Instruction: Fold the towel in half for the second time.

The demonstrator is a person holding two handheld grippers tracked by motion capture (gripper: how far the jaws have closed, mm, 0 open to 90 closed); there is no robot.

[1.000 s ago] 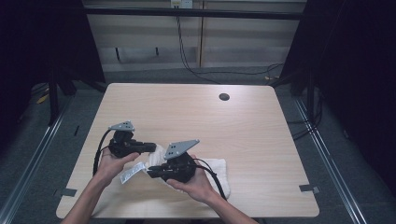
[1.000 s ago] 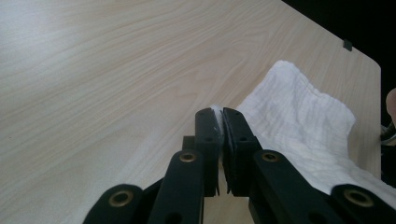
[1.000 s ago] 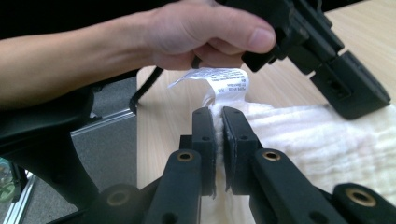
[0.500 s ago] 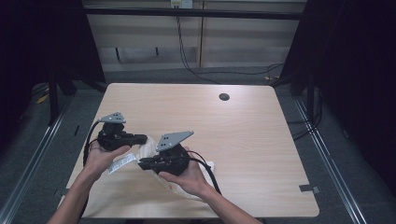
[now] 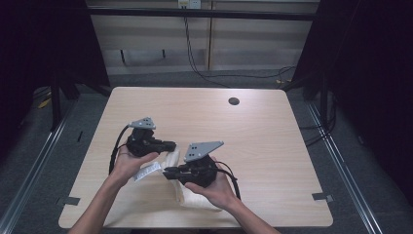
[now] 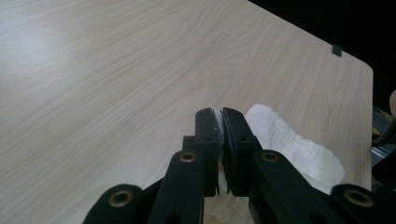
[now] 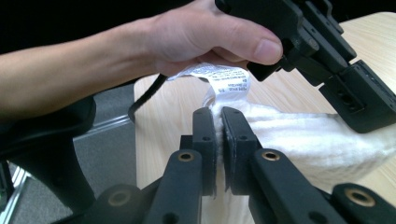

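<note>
Reaching in from the near edge of the table [image 5: 272,126], the person's two forearms carry a gripper each over its front left part. The right hand [image 5: 214,187] is nearest, cupping the right gripper [image 5: 168,171] from below, with the grey plate [image 5: 202,148] on top of it tilted up. In the right gripper view its jaws are pressed together on a fold of the white towel [image 7: 299,135], with cloth showing in the narrow slit between them. A printed label [image 7: 224,79] sewn to the towel hangs just above the jaw tips, under the thumb of the left hand [image 7: 205,32].

A little farther in and to the left, the left hand [image 5: 129,161] holds the left gripper [image 5: 171,145], pointed toward the right gripper. In the left gripper view its jaws are likewise closed, pinching a thin edge of white cloth between the tips, while more of the towel [image 6: 289,135] lies on the wood beyond and to one side.

From the high view the towel [image 5: 195,197] rests partly on the table under the right hand, and a strip of it rises toward the two grippers, which are close together.

Farther back the tabletop is bare pale wood except for a small dark round hole [image 5: 234,101] near the far edge. Beyond the table, cables [image 5: 195,58] run along the floor.
</note>
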